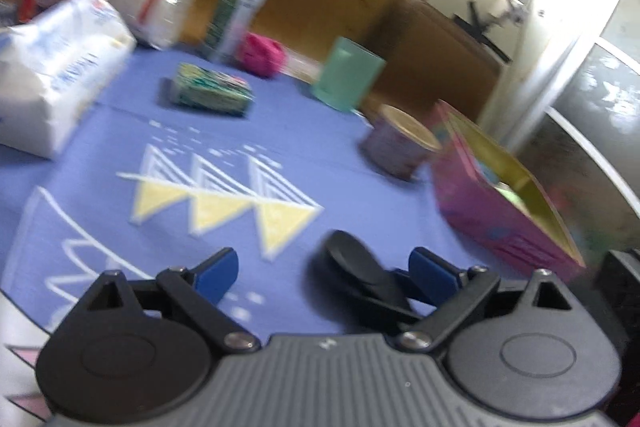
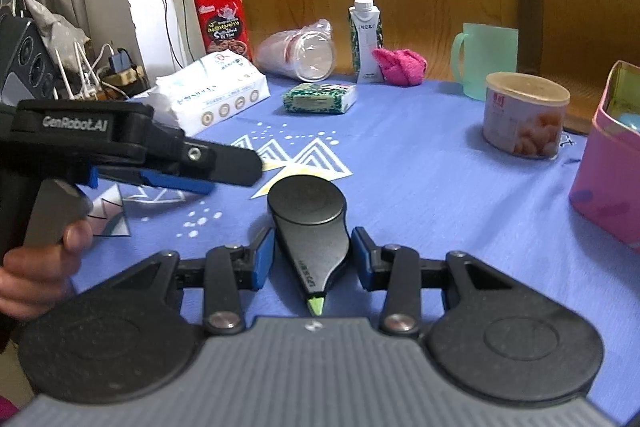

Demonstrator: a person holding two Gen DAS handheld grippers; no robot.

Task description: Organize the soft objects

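Nearest the right wrist camera, the right gripper (image 2: 313, 259) stands spread, its two blue pads either side of one flat black paddle-shaped tool with a green tip (image 2: 310, 227) that lies on the blue patterned tablecloth (image 2: 420, 187); whether the pads touch it cannot be told. The left gripper (image 1: 324, 277) is wide apart with nothing between its fingers, held beside the same black tool (image 1: 360, 275); from the right it appears side-on (image 2: 224, 173). Farther on sit one round tin with a yellow lid (image 2: 524, 115) and one open pink box (image 2: 608, 163) at the right edge. Beyond lie one green printed tissue packet (image 2: 320, 99) and one large white tissue pack (image 2: 216, 95). At the far edge rests one pink cloth bundle (image 2: 400, 66), touching one upright drink carton (image 2: 366, 41), with one mint green mug (image 2: 486, 59), one toppled clear plastic cup stack (image 2: 300, 55) and one red snack box (image 2: 224, 23).
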